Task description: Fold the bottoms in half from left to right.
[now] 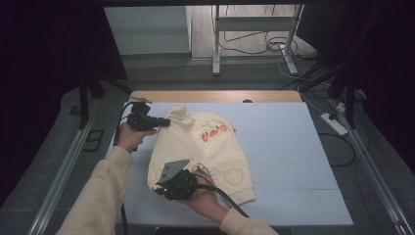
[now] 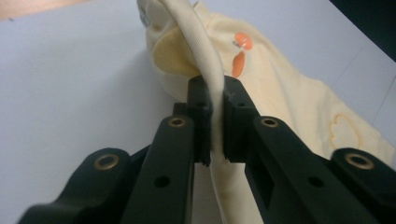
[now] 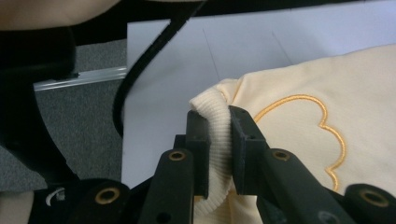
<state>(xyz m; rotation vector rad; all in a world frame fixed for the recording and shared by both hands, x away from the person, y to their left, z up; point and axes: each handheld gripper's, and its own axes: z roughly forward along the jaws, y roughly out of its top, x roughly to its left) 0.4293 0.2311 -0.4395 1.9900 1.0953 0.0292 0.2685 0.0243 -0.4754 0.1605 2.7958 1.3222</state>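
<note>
Nearest the person, the right hand-held gripper (image 1: pixel 161 188) is pinching the ribbed cuff (image 3: pixel 215 140) of a pale yellow sweatshirt (image 1: pixel 205 147) lying on the white tabletop (image 1: pixel 293 147). Farther off, the left hand-held gripper (image 1: pixel 166 122) is clamping a fold near the neckline. The step appears to be folding or spreading; next would likely call for lifting both ends together. The garment is showing orange embroidery (image 1: pixel 214 132) and stitched outlines (image 1: pixel 234 176).

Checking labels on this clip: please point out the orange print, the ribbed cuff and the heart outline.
orange print (image 1: pixel 214 132): high view, middle of the motif on the garment's chest.
ribbed cuff (image 3: pixel 218 135): right gripper view, ribbing between the fingers.
heart outline (image 1: pixel 234 176): high view, inside the stitched shape.
</note>
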